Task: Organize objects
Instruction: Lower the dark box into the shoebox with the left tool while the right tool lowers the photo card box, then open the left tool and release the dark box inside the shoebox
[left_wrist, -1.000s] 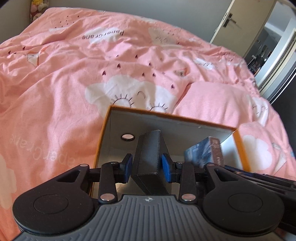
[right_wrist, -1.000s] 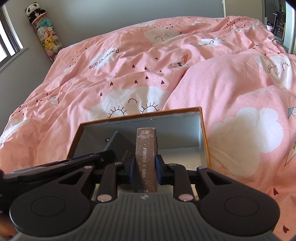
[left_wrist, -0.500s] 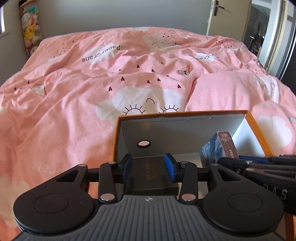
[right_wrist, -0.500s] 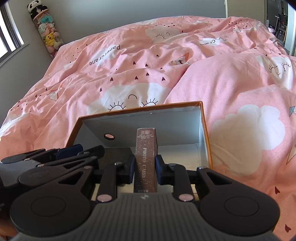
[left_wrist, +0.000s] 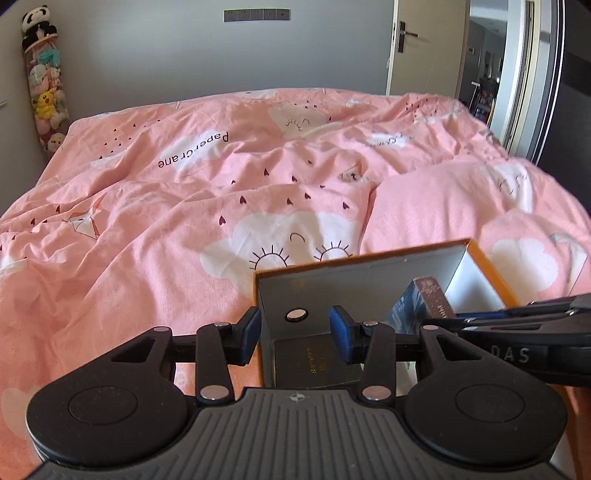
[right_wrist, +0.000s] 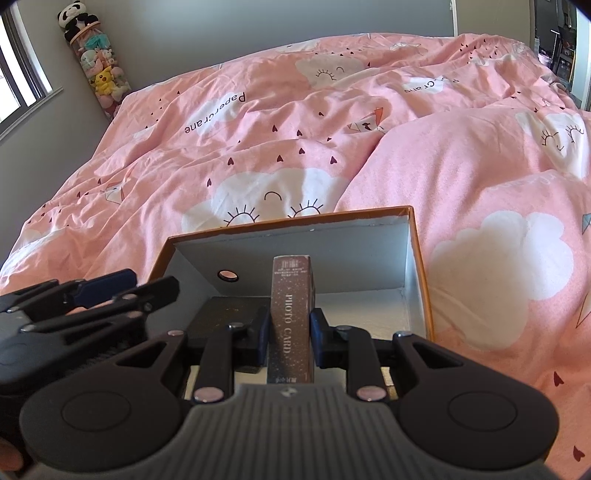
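**boxfan:** Looking at your right tongs, you've got them clamped on the photo card box, blue pads squeezing its two broad faces while it stands on edge, hanging inside the orange box on the bed. I can't tell if its bottom touches the floor of the orange box yet. My guess is it's light, stiff printed cardboard, so it won't sag, but the finish looks a bit slick. You're gripping it around mid-height, which seems right; pinch near a corner and I'd expect it to swivel.

**umi_newbie:** And the left side?

**boxfan:** Your left tongs are spread apart with nothing between them, straddling the near left corner of the orange box. The black box lies flat on the floor of the orange box just below them, against the left wall, not held by anything. It's also rigid-looking, probably heavier than the card pack, and flat like that it offers only its long side edges to grab.

**umi_newbie:** Anything that could go wrong?

**boxfan:** Mostly the bed. That duvet is soft, so the orange box can tip or slide if you lean on a wall. Its walls are thin card too and will flex. If you set the photo card box down upright it's narrow and may topple, so I'd rest it against the black box or a wall before you let go.
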